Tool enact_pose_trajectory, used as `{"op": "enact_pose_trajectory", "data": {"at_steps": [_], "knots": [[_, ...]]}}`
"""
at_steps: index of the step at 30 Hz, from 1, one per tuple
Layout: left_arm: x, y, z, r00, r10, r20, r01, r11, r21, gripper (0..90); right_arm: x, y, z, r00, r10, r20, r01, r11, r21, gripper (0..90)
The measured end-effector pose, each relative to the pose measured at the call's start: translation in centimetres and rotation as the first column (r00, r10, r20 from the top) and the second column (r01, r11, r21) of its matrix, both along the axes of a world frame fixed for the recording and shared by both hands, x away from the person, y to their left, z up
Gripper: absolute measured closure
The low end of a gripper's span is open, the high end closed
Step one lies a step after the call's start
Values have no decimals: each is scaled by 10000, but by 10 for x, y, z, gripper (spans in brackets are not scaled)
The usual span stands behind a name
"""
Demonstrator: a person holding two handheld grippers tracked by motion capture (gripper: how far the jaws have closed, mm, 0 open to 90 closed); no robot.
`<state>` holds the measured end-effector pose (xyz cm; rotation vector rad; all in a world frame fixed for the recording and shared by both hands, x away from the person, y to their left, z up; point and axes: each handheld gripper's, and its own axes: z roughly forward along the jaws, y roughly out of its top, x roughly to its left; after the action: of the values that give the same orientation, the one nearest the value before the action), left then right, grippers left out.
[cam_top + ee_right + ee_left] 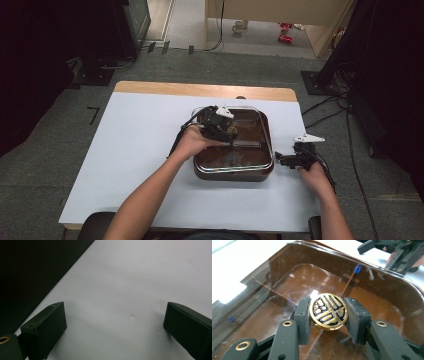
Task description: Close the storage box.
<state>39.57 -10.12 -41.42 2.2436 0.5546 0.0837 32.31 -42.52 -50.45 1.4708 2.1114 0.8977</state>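
A brown rectangular pan [267,131] with a clear glass lid sits on the white table at centre right. A round gold and black knob [328,311] stands on top of the lid [384,287], and my left gripper [329,319] is shut on it, one pad on each side. From the high view the left gripper [231,131] reaches over the lid's middle. My right gripper [280,159] rests on the white table just right of the pan, its jaws wide apart. Between them in the right gripper view [115,330] lies bare white table.
The pan's dark side wall [30,272] rises at the left of the right gripper view. White table [135,150] spreads out to the left of the pan. Cables and dark stands lie on the floor around the table.
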Motion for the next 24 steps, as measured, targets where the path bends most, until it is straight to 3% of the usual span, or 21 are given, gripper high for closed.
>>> {"op": "enact_pose_trajectory", "data": {"at_steps": [9,11,15,19,24], "knots": [[1,-3,-5,9985,-547,53,547,9985,-29,594,0,0,0,10000,13,13,-13,10000,-14,39],[4,2,-7,9959,-894,-129,891,9958,-200,594,0,0,0,10000,12,10,-12,10000,-9,39],[7,3,-9,9942,-1051,-218,1044,9941,-293,594,0,0,0,10000,13,8,-13,10000,-9,39],[11,-1,-10,9900,-1392,-227,1388,9902,-174,594,0,0,0,10000,-4,-2,4,10000,7,39],[10,-2,-12,9935,-1077,-374,1070,9940,-222,588,0,0,0,10000,0,8,0,10000,-2,39]]}}
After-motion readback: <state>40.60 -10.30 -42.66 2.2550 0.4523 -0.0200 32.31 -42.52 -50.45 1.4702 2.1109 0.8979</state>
